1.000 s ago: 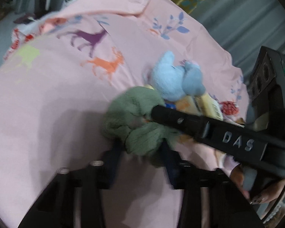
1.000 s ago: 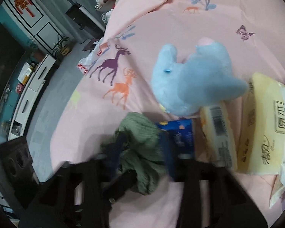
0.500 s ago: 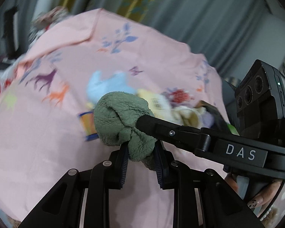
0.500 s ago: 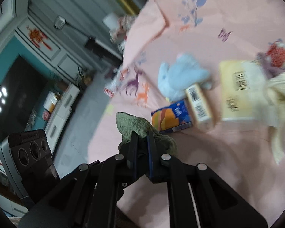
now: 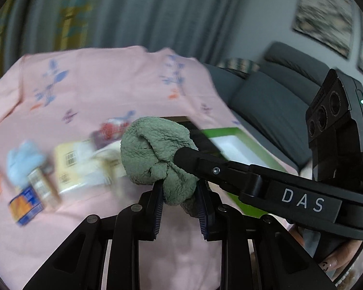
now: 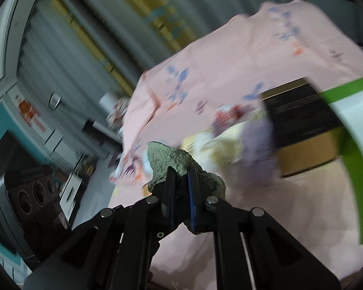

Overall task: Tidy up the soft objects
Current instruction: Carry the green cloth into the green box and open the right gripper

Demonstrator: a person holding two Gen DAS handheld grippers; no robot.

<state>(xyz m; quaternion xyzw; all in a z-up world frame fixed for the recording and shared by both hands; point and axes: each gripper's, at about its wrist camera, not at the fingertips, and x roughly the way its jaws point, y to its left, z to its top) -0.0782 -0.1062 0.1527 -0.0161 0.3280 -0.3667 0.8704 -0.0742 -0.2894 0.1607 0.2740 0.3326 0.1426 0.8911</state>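
Both claws pinch one green cloth (image 5: 157, 152), held up above the pink sheet (image 5: 84, 91): left claw (image 5: 179, 191) squeezes its lower bunch, right claw (image 6: 181, 188) is pressed nearly together on a fold. Blurred tissue packs (image 5: 72, 166), blue plush (image 5: 21, 162) and green-rimmed box (image 5: 232, 145) lie below.

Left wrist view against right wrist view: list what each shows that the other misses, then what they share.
Only the left wrist view shows the grey sofa, the framed picture on the wall, the blurred blue plush and the blue-and-orange packet.

Only the right wrist view shows the dark screen on the teal wall and the white cabinet.

Both show the green cloth, clamped by the left gripper and the right gripper at once, the pink sheet and the green-rimmed box.
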